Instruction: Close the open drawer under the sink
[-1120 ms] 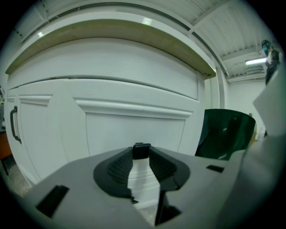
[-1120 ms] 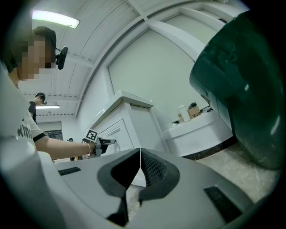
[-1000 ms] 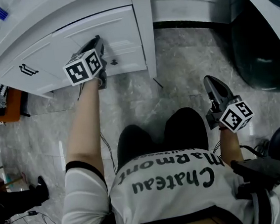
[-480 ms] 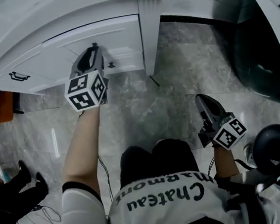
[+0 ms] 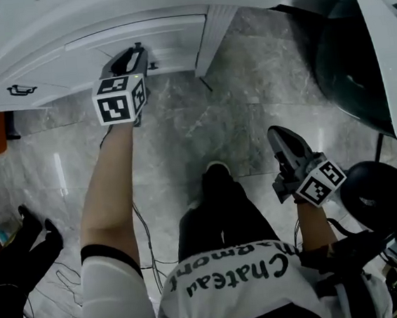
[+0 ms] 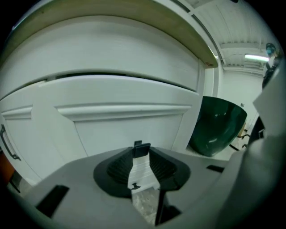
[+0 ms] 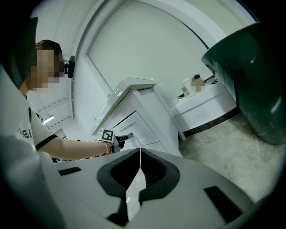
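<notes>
The white drawer front (image 5: 166, 49) sits under the counter edge (image 5: 133, 10), with a small dark knob (image 5: 152, 66) on it. My left gripper (image 5: 134, 53) points at this front just left of the knob, its tips at the panel. Whether they touch it I cannot tell. In the left gripper view the left gripper (image 6: 141, 150) shows a narrow gap, and the drawer front (image 6: 125, 125) fills the picture behind it. A thin dark line runs along the drawer's top edge. My right gripper (image 5: 285, 142) hangs shut over the floor, far from the cabinet. In its own view the right gripper (image 7: 139, 150) holds nothing.
A dark green tub (image 5: 358, 67) stands at the right. A second cabinet front with a black handle (image 5: 20, 89) lies left of the drawer. Cables (image 5: 146, 231) trail on the marble floor (image 5: 202, 126). Another person's legs (image 5: 24, 244) stand at the far left.
My right gripper has lifted and turned. The left gripper stays at the drawer front. The head view has shifted, so the counter now covers more of the cabinet.
</notes>
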{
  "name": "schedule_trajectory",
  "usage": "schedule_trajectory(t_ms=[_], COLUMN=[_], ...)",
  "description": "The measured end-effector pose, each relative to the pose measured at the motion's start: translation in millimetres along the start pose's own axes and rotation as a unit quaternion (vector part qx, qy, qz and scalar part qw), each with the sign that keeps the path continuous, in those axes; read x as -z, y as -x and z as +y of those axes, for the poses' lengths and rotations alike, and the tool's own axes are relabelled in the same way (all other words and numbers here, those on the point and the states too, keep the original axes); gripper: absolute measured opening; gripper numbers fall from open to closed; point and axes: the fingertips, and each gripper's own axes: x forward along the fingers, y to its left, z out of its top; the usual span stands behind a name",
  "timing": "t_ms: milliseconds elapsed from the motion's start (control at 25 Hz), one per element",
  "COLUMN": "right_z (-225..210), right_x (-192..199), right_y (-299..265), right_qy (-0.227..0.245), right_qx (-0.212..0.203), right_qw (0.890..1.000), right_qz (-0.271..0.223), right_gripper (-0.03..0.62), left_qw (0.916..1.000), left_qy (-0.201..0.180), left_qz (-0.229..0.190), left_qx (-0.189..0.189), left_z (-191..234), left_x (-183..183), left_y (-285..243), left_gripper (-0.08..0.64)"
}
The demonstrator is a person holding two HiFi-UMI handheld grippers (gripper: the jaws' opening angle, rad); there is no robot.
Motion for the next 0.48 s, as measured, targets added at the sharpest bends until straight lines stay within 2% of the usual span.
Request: schedule_trajectory(t_ms=[80,120,160,240,320,480], right_z=[18,27,36,55,78,131], right_x=[-10,-16,-22,-40,-62,-105], right_y=[10,15,19,26,30,39], right_qy=[0.002,0.004,0.005,0.010,0.017,0.032], right_qx=[-0.001,-0.003,-0.004,-0.007,-0.018,-0.052], right_qw=[1.000,1.000,1.000,1.000,1.000,0.998], right_qz=[0.013,0.017,0.019,0.017,0.005,-0.019], right_gripper=[0.012,0.012,0.012,0.012,0.012,0.012], left_qw=[0.9999,0.9998,0.9994,0.9974,0.9940,0.9820], left_qy=[-0.010,-0.008,0.001,0.021,0.023,0.047], left_qz=[-0.004,-0.017,-0.034,-0.064,-0.090,-0.146], left_qx=[-0.008,-0.008,-0.002,0.025,0.057,0.111], left_z=[1,-1,-5,-22,-43,-80], left_x=[-9,-17,-26,-46,-71,-131], left_y=[14,26,40,68,99,169], left_gripper=[0.085,0.046,0.041,0.041,0.018,0.009])
